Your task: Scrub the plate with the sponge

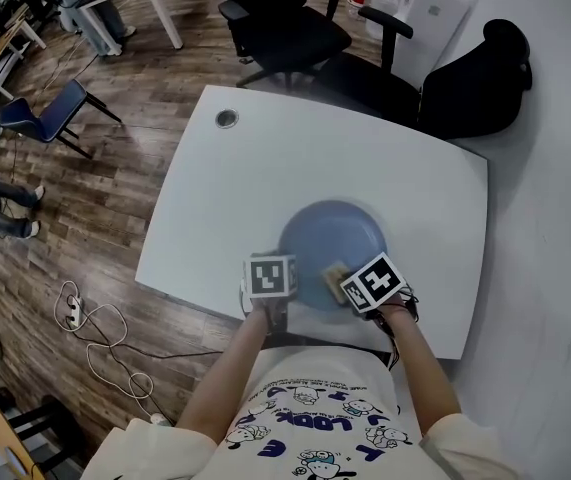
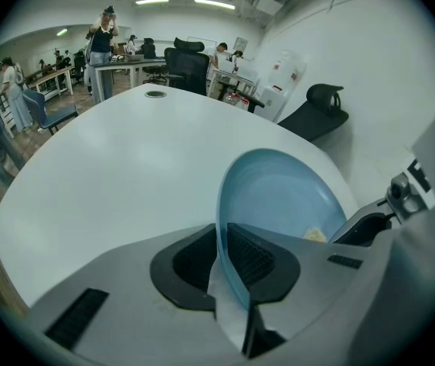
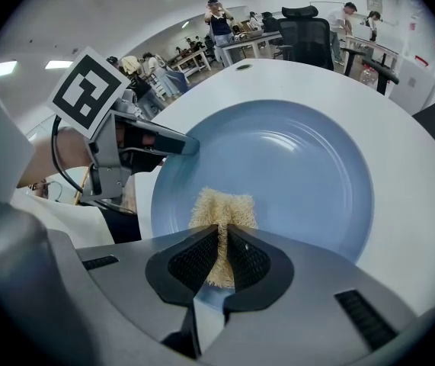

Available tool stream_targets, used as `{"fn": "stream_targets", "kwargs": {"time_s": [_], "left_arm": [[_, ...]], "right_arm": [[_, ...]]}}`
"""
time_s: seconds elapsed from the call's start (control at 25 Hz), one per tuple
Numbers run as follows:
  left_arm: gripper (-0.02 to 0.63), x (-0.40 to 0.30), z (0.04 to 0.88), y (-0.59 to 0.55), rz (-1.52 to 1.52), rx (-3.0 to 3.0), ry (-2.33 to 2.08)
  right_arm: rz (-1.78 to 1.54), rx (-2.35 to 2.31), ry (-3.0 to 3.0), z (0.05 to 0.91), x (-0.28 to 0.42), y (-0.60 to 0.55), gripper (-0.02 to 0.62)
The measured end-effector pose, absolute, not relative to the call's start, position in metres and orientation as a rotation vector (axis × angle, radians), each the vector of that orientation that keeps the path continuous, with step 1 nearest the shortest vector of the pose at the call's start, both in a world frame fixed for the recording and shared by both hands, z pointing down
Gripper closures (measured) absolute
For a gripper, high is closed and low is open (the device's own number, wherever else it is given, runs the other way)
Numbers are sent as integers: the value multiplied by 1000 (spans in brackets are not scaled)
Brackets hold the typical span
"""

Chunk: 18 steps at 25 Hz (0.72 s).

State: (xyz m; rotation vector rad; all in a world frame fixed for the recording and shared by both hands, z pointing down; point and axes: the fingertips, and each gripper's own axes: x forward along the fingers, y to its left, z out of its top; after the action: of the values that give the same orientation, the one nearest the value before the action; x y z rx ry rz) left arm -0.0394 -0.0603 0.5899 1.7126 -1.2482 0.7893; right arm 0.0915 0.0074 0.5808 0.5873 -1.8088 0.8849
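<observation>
A pale blue plate (image 1: 332, 240) lies on the white table (image 1: 265, 178) near its front edge. My left gripper (image 2: 225, 261) is shut on the plate's near left rim (image 2: 221, 227), which runs between its two black pads. My right gripper (image 3: 223, 256) is shut on a tan fibrous sponge (image 3: 221, 213), whose front end rests on the plate (image 3: 278, 166) inside its near edge. In the head view the sponge (image 1: 334, 271) shows between the two marker cubes. The left gripper (image 3: 137, 147) is also in sight in the right gripper view, at the plate's left rim.
Black office chairs (image 1: 285, 28) stand behind the table's far side. A round cable port (image 1: 226, 118) sits at the table's far left corner. Cables and a power strip (image 1: 75, 313) lie on the wood floor to the left. People stand at desks far back.
</observation>
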Motion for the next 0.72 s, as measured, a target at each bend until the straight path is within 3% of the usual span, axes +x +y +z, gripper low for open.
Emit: {"fn": "stream_targets", "kwargs": {"time_s": [0.72], "left_arm": [[557,-38,591,-59,808,1728,-1224]], "right_arm": [[913,688,-1761,581,130,-16,549]]}}
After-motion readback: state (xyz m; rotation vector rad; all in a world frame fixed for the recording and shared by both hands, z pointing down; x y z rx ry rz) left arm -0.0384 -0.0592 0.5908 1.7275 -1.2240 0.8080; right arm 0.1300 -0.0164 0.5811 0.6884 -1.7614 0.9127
